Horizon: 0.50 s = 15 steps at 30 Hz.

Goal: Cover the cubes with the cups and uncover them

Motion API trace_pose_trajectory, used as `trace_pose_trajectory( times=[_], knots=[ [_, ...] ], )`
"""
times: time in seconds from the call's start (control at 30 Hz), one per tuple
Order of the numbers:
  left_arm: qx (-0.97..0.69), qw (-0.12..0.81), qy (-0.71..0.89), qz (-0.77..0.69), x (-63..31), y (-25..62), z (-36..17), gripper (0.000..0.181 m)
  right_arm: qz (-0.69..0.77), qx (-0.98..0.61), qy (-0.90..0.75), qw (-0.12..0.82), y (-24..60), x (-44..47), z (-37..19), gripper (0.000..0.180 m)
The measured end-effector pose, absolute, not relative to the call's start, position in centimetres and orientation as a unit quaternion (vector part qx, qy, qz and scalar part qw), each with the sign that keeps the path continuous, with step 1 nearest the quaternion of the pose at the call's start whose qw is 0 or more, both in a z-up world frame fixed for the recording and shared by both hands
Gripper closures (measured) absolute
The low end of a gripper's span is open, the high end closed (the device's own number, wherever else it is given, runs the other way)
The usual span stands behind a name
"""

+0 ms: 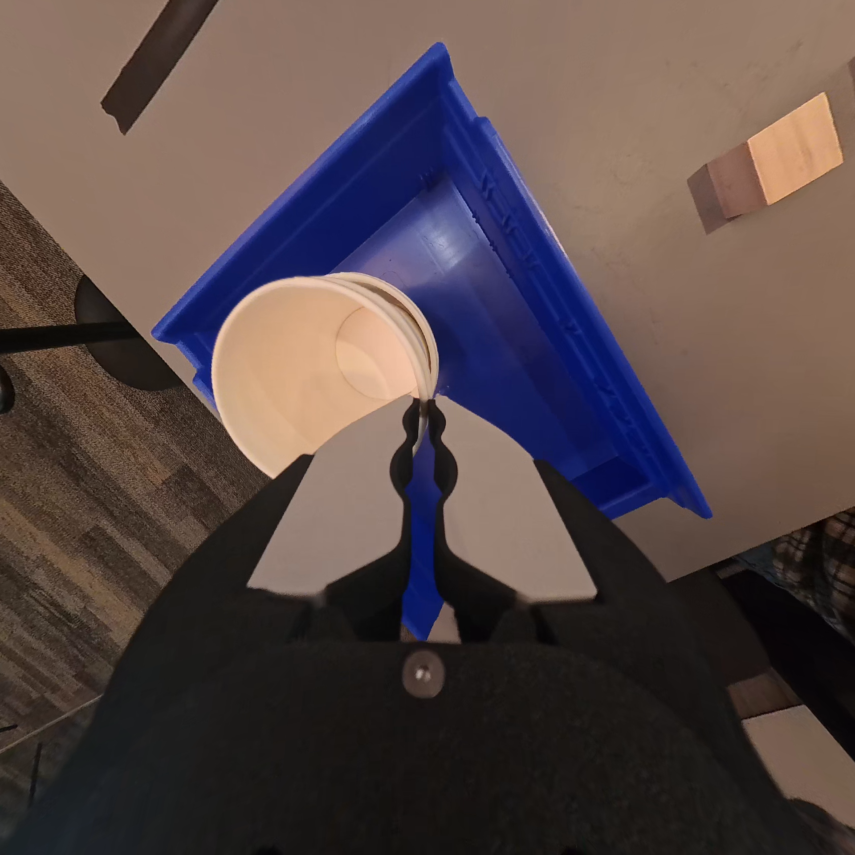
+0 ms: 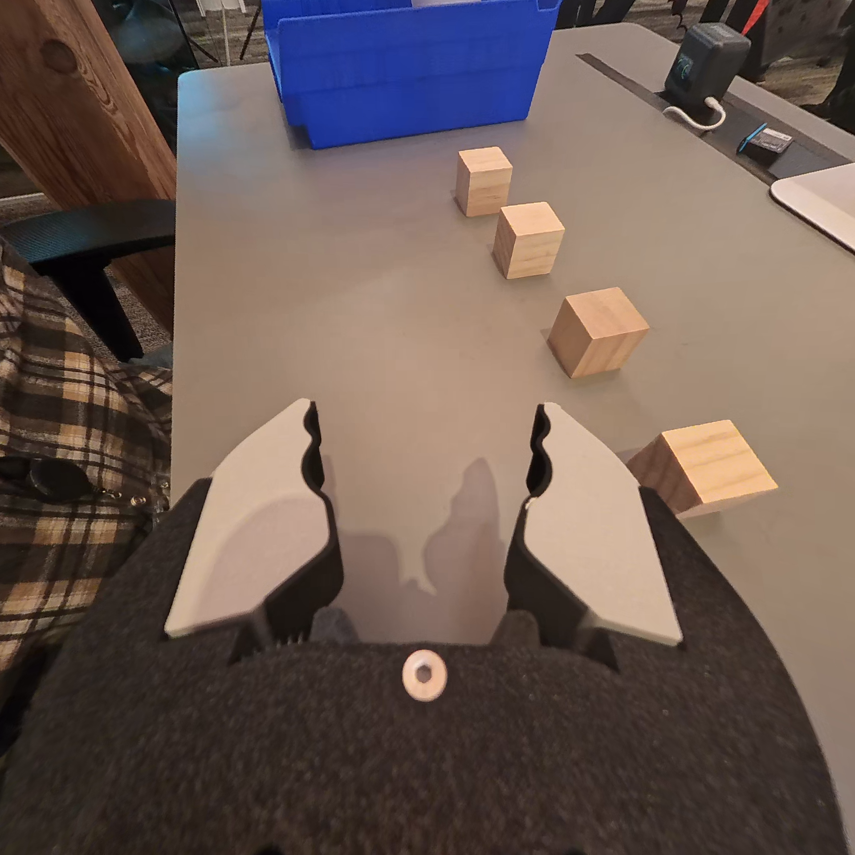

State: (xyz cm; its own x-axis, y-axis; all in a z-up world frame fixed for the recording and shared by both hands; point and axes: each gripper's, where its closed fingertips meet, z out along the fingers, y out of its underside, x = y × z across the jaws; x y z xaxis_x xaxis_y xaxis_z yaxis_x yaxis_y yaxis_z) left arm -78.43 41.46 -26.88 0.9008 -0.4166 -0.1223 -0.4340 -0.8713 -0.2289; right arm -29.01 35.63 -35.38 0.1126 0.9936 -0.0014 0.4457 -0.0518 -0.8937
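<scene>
Left gripper [image 1: 424, 407] fingers pinch the stacked cups' [image 1: 319, 365] rim, seemingly above the blue bin [image 1: 532, 296].

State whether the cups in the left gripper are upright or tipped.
Tipped. The stacked cups turn their open mouth towards the camera, with the left gripper pinching their rims above the blue bin.
</scene>
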Motion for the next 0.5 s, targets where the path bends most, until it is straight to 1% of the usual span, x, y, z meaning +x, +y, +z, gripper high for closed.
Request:
trace_pose_trajectory(
  times=[0.17, 0.5],
  knots=[
    [-0.966, 0.130, 0.221, 0.035, -78.3, 41.6, -26.7, 0.178, 0.349, -0.637, -0.566, 0.391, 35.7, -28.8, -35.4, 0.093],
    [-0.961, 0.149, 0.221, 0.070, -78.8, 41.7, -24.4, 0.177, 0.352, -0.634, -0.566, 0.392, 35.7, -29.2, -35.4, 0.093]
  ],
)
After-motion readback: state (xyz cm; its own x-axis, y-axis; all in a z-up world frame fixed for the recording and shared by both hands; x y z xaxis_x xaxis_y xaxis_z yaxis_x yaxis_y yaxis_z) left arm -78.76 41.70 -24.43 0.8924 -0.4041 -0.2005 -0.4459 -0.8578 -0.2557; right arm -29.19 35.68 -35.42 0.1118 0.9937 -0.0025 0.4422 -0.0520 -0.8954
